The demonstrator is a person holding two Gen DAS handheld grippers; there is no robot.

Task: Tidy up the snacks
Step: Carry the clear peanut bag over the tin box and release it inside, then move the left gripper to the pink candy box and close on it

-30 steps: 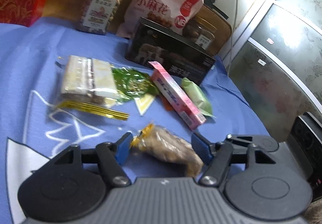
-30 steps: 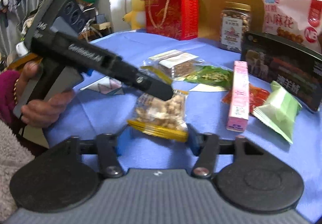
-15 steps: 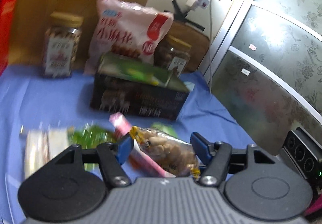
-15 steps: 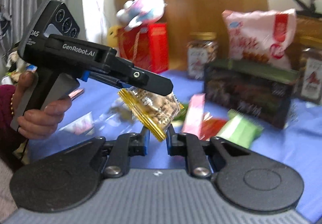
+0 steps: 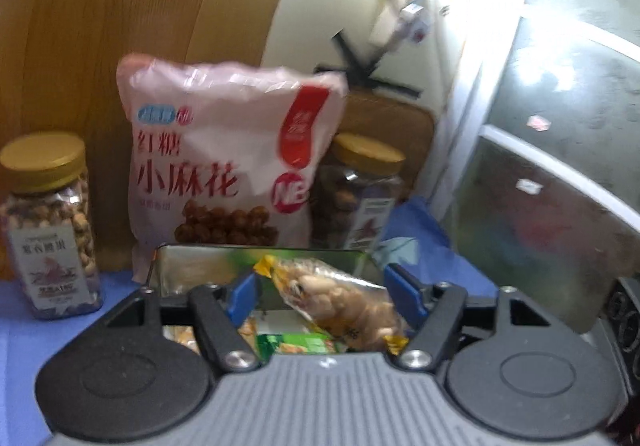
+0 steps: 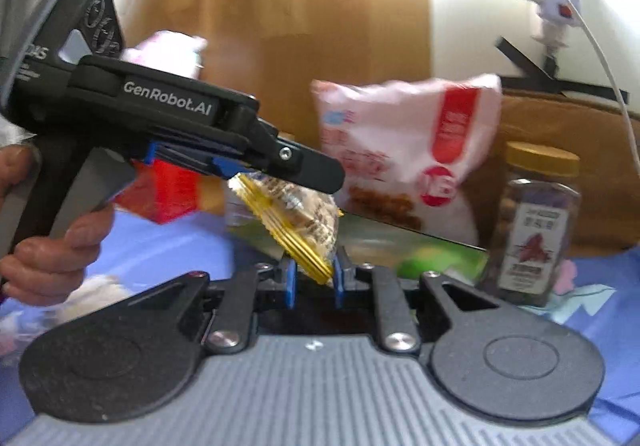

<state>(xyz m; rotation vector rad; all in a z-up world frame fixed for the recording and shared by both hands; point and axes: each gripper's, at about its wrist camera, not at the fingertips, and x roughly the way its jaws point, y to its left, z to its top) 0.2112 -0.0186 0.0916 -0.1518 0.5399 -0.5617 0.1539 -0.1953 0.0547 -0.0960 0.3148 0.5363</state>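
Note:
A clear packet of nuts [image 5: 344, 302] with yellow sealed ends hangs over the open black tin [image 5: 180, 266]. My left gripper [image 5: 322, 292] straddles the packet and its jaws are opening, with a gap showing at the left pad. In the right wrist view, my right gripper [image 6: 314, 278] pinches the yellow seal of the nut packet [image 6: 296, 221]; its jaws are easing open a little while the pads still press the seal. The left gripper's black body [image 6: 168, 113] reaches in from the left, held by a hand [image 6: 52, 258]. A green packet [image 5: 296, 342] lies inside the tin.
Behind the tin stand a pink snack bag [image 5: 224, 165] and two gold-lidded nut jars [image 5: 48, 226] [image 5: 360, 197] against a wooden board. A red box [image 6: 168, 193] sits at the left on the blue cloth [image 6: 600, 310]. A glass door [image 5: 560, 205] is to the right.
Both grippers have carried the nut packet up off the blue cloth and back over the open tin. The right jaws closed on its yellow seal, and the left jaws have widened slightly.

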